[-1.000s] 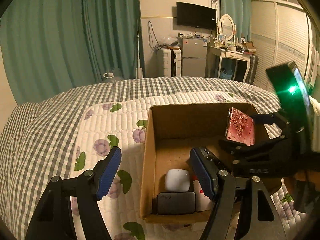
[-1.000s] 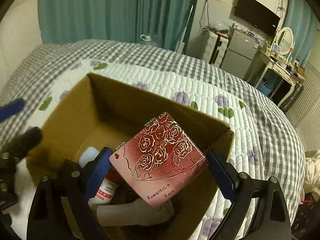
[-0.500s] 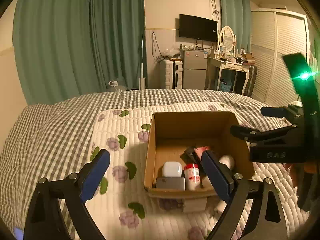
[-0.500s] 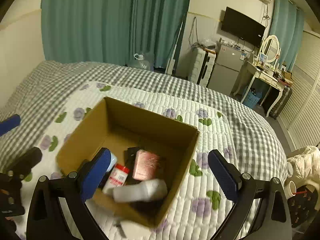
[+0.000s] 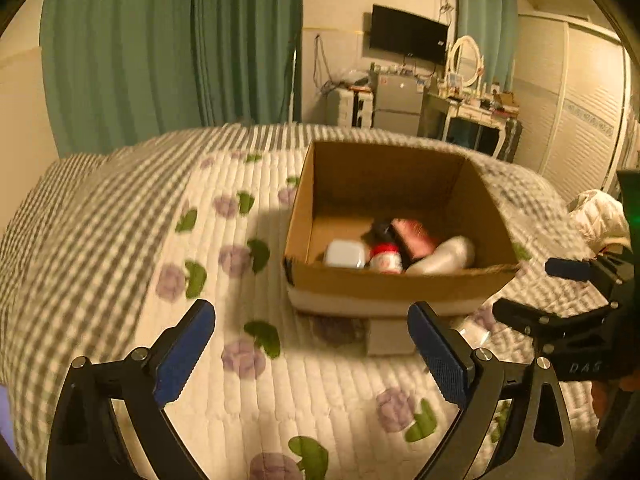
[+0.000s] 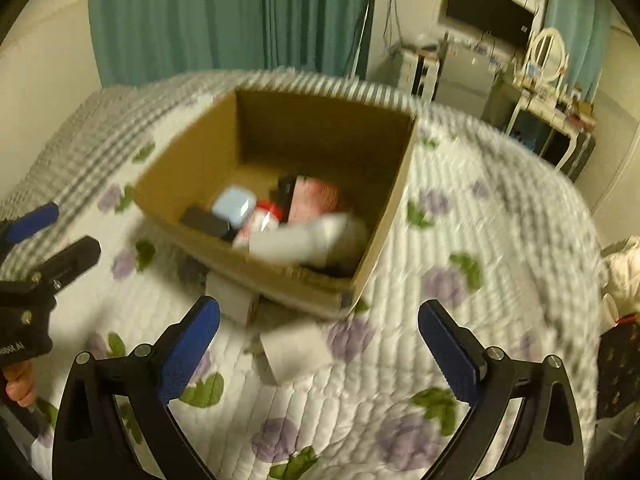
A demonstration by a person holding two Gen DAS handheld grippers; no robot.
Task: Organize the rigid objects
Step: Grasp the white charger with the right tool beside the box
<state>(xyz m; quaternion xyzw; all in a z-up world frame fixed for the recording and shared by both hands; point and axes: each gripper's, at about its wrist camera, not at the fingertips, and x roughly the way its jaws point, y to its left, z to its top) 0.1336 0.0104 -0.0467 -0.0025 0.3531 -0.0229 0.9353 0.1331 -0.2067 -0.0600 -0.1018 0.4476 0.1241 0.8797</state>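
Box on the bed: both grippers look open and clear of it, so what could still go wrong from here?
1. The box sits on a soft quilt with small white boxes partly under its near edge, so it may rock or tip if nudged.
2. A white box lies loose between the right gripper's open fingers; blur could spoil a grab.
3. The left gripper hangs open close by, so the two could collide.
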